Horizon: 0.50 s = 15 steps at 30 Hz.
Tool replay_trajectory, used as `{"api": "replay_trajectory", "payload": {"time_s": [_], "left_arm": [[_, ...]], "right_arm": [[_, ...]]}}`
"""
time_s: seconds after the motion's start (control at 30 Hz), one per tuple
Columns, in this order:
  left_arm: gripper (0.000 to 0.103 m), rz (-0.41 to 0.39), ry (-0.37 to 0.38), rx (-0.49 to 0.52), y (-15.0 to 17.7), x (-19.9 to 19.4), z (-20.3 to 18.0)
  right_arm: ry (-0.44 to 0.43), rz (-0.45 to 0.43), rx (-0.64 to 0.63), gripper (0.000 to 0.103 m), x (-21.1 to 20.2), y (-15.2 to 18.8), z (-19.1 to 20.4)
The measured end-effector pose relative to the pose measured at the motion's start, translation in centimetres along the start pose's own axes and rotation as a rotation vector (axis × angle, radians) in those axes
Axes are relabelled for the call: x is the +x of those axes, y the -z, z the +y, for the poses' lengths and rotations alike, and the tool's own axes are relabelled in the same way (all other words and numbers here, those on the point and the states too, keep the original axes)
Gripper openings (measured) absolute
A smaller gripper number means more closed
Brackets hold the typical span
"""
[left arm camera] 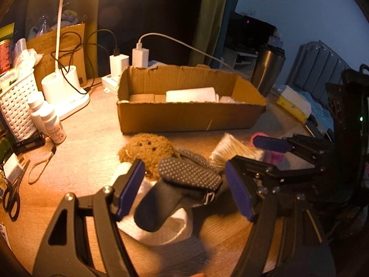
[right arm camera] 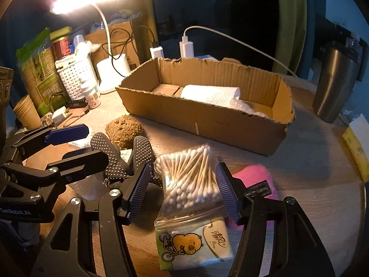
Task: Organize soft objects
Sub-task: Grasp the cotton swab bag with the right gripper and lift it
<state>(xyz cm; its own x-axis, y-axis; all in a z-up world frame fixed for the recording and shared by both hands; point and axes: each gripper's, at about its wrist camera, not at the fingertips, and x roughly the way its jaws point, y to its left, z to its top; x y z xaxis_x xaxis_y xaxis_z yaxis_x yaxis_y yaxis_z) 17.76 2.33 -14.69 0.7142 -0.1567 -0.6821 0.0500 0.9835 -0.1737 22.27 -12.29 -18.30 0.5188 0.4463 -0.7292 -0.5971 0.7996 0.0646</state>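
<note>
My left gripper [left arm camera: 184, 182] is open, its jaws on either side of a dark grey sock with grip dots [left arm camera: 184, 177] that lies on a white tissue [left arm camera: 166, 230]. A brown fuzzy plush [left arm camera: 147, 150] lies just beyond. My right gripper [right arm camera: 184, 184] is open around a clear bag of cotton swabs [right arm camera: 191, 177], apart from it. A tissue pack with a duck print [right arm camera: 196, 247] lies below the bag, and a pink soft item [right arm camera: 256, 175] to its right. An open cardboard box [left arm camera: 189, 117] holds a white paper roll [right arm camera: 212, 94].
A white desk lamp [left arm camera: 66, 87], a white basket [left arm camera: 16, 106], small bottles [left arm camera: 50, 124], scissors [left arm camera: 11, 198] and chargers crowd the left and back. A steel tumbler [right arm camera: 334, 85] stands right of the box. A yellow tissue box [left arm camera: 295, 106] lies at the right.
</note>
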Motion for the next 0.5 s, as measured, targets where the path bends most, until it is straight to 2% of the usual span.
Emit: {"api": "replay_trajectory", "payload": {"time_s": [0.27, 0.3, 0.33, 0.43, 0.5], "left_arm": [[0.073, 0.021, -0.020, 0.011, 0.3, 0.4, -0.4], [0.073, 0.023, -0.022, 0.015, 0.3, 0.4, -0.6], [0.073, 0.022, -0.022, 0.020, 0.3, 0.4, -0.8], [0.073, 0.018, -0.019, 0.037, 0.2, 0.3, -1.3], [0.073, 0.023, -0.019, 0.048, 0.1, 0.5, -1.8]], "right_arm": [[0.006, 0.018, -0.040, 0.062, 1.6, 0.7, 0.0], [0.009, 0.020, -0.047, 0.059, 1.7, 0.8, 0.0], [0.014, 0.018, -0.048, 0.048, 1.7, 0.8, -0.1], [-0.002, 0.012, -0.029, 0.041, 1.2, 0.9, -0.7], [-0.002, -0.003, -0.025, 0.040, 0.5, 1.0, -1.0]]}}
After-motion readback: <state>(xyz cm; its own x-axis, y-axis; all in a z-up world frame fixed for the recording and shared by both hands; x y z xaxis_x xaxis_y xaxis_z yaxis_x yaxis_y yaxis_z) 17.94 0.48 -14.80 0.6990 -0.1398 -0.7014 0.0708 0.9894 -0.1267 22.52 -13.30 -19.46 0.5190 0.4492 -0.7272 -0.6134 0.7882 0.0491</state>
